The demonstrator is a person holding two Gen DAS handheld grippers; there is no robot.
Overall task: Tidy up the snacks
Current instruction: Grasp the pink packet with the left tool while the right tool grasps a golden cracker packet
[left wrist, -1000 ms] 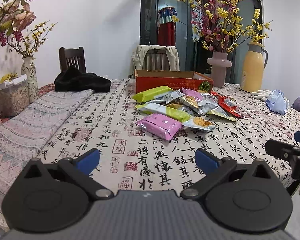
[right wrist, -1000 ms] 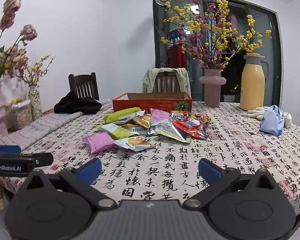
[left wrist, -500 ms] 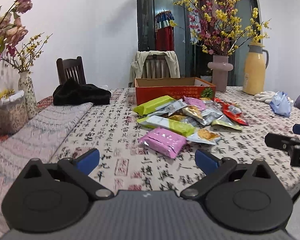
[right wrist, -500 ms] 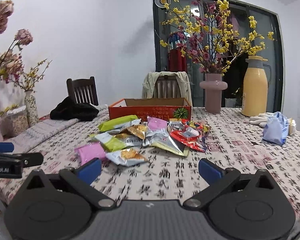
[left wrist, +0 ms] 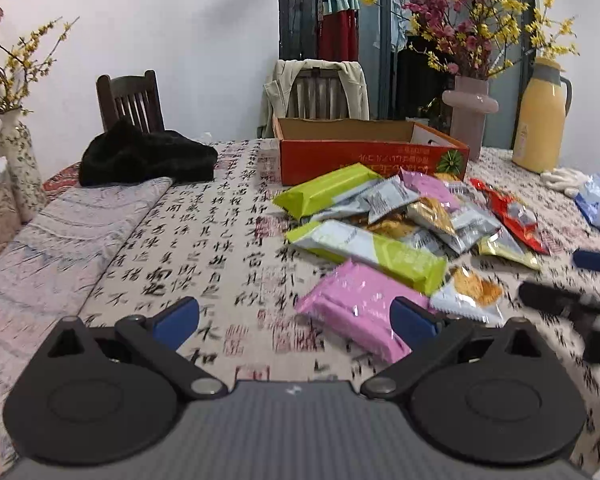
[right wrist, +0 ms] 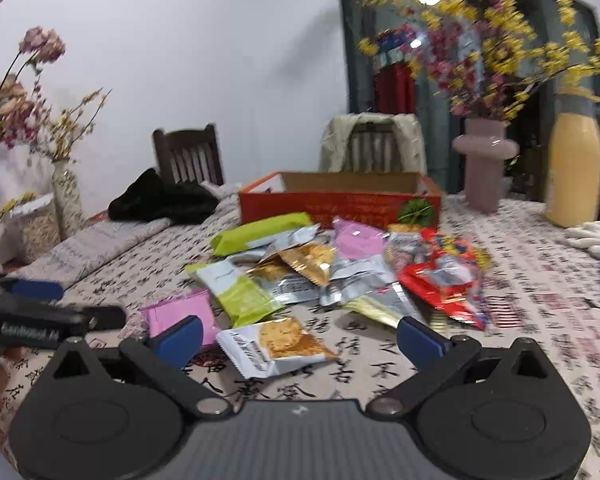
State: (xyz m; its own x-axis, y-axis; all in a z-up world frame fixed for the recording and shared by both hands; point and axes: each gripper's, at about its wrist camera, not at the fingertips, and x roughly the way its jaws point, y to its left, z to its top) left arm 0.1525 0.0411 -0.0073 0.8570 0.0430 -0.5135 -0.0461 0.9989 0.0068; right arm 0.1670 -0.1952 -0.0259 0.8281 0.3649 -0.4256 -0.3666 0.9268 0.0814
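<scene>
A tabletop (left wrist: 204, 240) covered in a cloth printed with black calligraphy fills both views. Toward its far side sits an open orange cardboard box (left wrist: 364, 156); what shows of its inside looks empty, though the floor of the box is hidden by its front wall.

In front of the box lies a loose pile of snack packets (right wrist: 332, 268), overlapping one another. None appears to be in the box, so the sorting looks barely begun and nearly all of it remains.

The nearest packets are a pink one (left wrist: 360, 312), a long green and white one (left wrist: 364, 248) just behind it, and a small silver cracker packet (right wrist: 276, 344) beside them. Farther back are a lime green bar (left wrist: 328, 190) close to the box and red packets (right wrist: 444, 280) on the right side of the pile.

The left tongs (left wrist: 294, 316) hover low over the near edge of the pile, spread wide and holding nothing, with the pink packet between the blue tips. The right tongs (right wrist: 300, 334) are likewise spread wide and empty, with the silver cracker packet lying between the tips.
</scene>
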